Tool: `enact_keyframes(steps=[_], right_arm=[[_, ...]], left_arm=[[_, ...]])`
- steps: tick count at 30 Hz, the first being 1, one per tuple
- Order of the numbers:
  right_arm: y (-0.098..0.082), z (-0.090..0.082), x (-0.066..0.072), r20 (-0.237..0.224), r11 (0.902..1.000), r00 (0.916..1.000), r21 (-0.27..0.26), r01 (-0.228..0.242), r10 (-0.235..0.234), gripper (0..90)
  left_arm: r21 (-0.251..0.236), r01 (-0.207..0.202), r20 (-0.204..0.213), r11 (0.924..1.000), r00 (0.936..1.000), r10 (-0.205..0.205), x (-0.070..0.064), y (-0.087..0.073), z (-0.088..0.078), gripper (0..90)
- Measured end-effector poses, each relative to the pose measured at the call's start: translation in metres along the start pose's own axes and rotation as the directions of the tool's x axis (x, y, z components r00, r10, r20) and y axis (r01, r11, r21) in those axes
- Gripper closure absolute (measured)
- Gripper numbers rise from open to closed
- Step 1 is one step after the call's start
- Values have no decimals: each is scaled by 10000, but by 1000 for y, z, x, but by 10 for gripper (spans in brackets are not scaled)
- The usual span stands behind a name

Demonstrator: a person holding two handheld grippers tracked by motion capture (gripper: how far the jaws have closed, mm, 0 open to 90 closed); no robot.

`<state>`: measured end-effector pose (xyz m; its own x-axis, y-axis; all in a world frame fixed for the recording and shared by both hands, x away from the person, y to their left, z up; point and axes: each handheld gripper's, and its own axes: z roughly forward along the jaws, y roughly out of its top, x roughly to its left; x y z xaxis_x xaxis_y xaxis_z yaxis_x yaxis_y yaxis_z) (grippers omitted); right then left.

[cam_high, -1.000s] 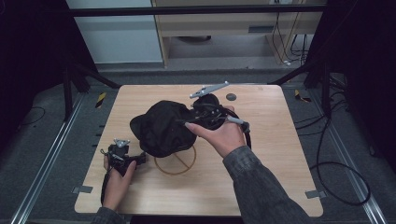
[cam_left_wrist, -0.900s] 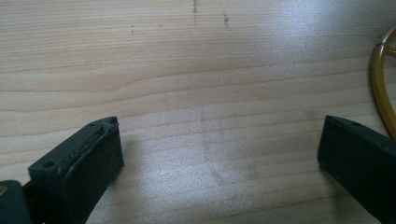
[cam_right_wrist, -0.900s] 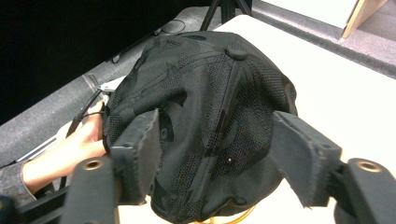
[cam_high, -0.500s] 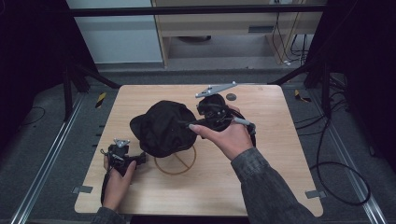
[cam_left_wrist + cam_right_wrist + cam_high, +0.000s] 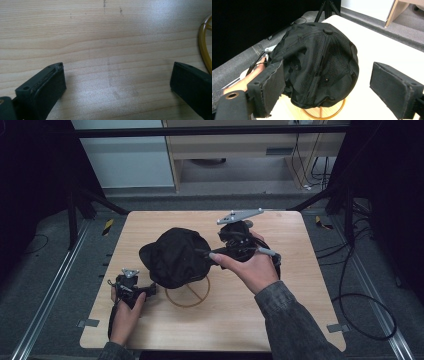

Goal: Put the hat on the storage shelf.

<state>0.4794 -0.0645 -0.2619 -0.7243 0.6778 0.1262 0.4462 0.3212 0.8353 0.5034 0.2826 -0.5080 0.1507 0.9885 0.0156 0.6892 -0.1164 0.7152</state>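
Observation:
A black baseball cap point(image 5: 175, 256) sits crown-up on a round wooden ring stand point(image 5: 190, 294) in the middle of the table. My right gripper point(image 5: 207, 255), held in a hand, points left at the cap's right side. Its jaws stand open in the right gripper view point(image 5: 329, 85), with the cap point(image 5: 319, 62) just beyond them and not clamped. The stand point(image 5: 324, 113) peeks out under the cap. My left gripper point(image 5: 146, 290) rests low at the table's front left. Its jaws are wide open point(image 5: 117, 82) over bare wood, with the ring's edge point(image 5: 203, 47) at the far right.
The light wooden table point(image 5: 300, 270) has bare surface at right and front. Dark floor, metal rails and cables surround it. A hand and forearm point(image 5: 244, 83) show behind the cap in the right gripper view.
My right gripper and hand have drawn back a little to the right, away from the cap. The left gripper has stayed put.

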Motion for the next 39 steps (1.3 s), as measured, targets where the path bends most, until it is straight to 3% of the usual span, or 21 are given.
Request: enact_keyframes(steps=[9,22,39], right_arm=[[-3,-10,-2,99,9999,9999,-166,40,-38,112],[-19,-25,-13,768,9993,9968,-277,236,-215,84],[-38,-41,-26,1170,9982,9923,-382,464,-417,61]], left_arm=[[3,-3,0,10000,10000,3,0,0,0,0],[-2,-6,-11,10000,10000,6,0,0,0,0],[2,-6,-2,10000,10000,6,0,0,0,0]])
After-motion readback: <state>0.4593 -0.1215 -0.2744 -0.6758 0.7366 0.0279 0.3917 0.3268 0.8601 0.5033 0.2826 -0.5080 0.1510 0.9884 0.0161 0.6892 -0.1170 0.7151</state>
